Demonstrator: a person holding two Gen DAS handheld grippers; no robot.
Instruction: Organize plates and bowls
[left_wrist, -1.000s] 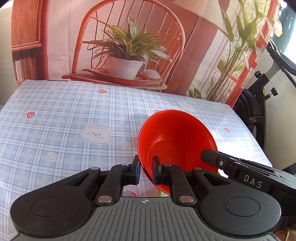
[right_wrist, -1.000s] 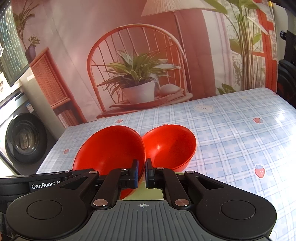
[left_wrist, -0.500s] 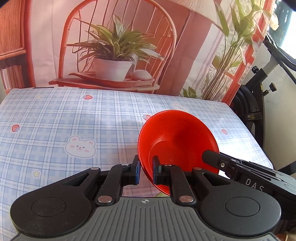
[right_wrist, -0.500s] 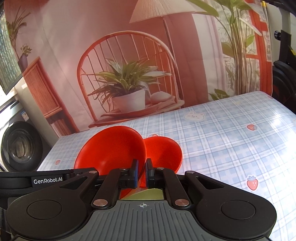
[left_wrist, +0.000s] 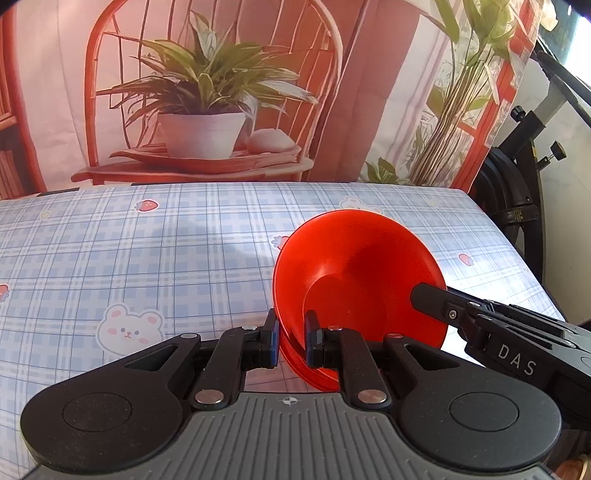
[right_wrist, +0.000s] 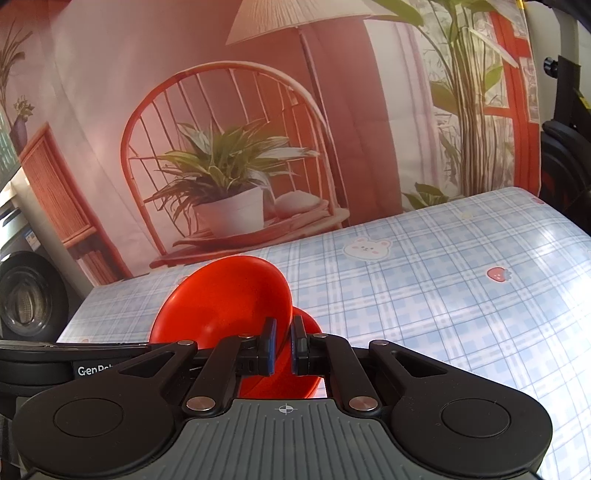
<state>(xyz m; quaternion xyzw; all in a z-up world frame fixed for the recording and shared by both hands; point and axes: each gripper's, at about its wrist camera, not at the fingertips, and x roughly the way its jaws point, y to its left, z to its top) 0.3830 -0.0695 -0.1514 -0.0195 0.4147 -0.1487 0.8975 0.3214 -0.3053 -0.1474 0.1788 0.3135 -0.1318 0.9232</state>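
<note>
Two glossy red plastic bowls show in each view. From the left wrist, the left claw is clamped on the rim of a tilted bowl above the blue checked desk; its lower edge is hidden, and the right claw covers its far side. From the right wrist, the right claw pinches the rim of the nearer bowl; the other bowl is mostly hidden behind it.

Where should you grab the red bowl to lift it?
Grab it by its thin rim, coming from the near edge, with one finger inside and one outside. The bowl flares too wide to squeeze whole, and it tilts its opening this way, so the rim is easy to pinch. The left tool grips it just so.
</note>
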